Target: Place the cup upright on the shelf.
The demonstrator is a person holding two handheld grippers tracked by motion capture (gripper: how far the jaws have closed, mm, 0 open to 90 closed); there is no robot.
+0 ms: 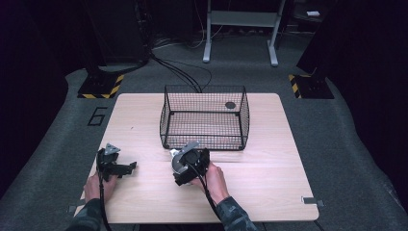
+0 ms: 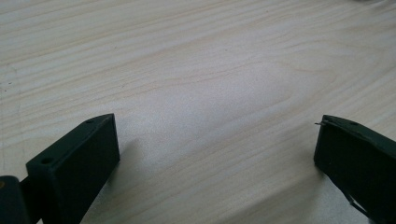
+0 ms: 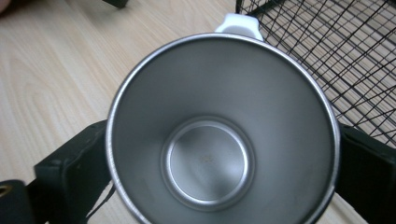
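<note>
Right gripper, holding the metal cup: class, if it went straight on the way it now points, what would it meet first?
Most likely the black wire basket. The right gripper points up the table with the metal cup between its fingers, and the basket's near wall stands just ahead. Exact depth is unclear.

The steel cup (image 3: 219, 140) hides most of both jaws in the right gripper view, its lower rim cropped. The white handle (image 3: 239, 25) barely peeks out
</note>
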